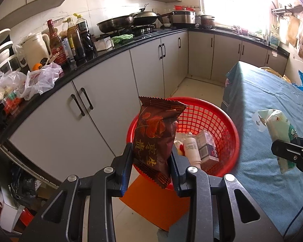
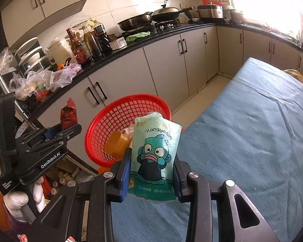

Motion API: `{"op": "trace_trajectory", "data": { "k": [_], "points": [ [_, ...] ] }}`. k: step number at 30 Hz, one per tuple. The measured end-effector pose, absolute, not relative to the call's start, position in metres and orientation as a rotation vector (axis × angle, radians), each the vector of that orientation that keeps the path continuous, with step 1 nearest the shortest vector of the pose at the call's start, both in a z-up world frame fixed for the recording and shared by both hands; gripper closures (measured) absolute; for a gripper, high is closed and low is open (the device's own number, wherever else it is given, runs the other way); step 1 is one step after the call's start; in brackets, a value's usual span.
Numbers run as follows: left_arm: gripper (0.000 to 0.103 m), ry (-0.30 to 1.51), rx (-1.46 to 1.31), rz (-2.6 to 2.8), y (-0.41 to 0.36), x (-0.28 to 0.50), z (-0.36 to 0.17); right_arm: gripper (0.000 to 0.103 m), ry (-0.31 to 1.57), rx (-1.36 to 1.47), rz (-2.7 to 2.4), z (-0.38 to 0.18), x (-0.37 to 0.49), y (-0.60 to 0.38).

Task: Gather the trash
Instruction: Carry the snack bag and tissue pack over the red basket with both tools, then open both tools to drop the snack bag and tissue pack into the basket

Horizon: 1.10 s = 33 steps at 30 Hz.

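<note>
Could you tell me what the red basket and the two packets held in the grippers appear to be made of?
Red basket: moulded plastic, judging by its glossy open lattice wall. Brown snack packet in the left gripper: shiny film, probably foil-lined, with crimped zigzag ends. Tissue pack in the right gripper: thin soft printed plastic wrap, creased.

A kitchen was seen ahead of the claws. A black countertop (image 1: 119,48) was run along the left wall and turned a corner to pass under a window (image 1: 238,0), through which strong daylight was let in. Grey base cabinets (image 1: 151,64) with dark handles were fitted below it, and matching wall cupboards (image 2: 44,0) were hung above. The wall (image 1: 103,2) between them was covered in white tiles. The floor (image 1: 200,88), seen ahead toward the corner, was laid with pale tiles. To the right, a table was covered by a blue cloth (image 2: 252,133).
</note>
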State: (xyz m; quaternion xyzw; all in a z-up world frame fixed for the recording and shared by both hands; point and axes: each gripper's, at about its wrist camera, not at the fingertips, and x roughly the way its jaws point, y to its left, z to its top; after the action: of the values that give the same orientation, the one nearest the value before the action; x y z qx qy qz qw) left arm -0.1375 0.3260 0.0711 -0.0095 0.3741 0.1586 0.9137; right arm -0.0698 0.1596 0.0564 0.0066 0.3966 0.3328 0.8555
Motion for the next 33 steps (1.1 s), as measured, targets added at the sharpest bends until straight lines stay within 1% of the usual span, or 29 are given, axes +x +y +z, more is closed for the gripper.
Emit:
{"op": "trace_trajectory", "data": {
  "k": [15,23,33],
  "points": [
    [0.071,0.799,-0.109,0.271,0.350,-0.101,0.065,0.066,0.819,0.071,0.737,0.064,-0.034,0.197],
    [0.071,0.842,-0.187,0.214,0.357,-0.073,0.051,0.065,0.854,0.115,0.730,0.051,-0.005,0.210],
    [0.070,0.857,-0.208,0.227,0.362,-0.063,0.037,0.064,0.889,0.139,0.733,0.036,0.013,0.220]
  ]
}}
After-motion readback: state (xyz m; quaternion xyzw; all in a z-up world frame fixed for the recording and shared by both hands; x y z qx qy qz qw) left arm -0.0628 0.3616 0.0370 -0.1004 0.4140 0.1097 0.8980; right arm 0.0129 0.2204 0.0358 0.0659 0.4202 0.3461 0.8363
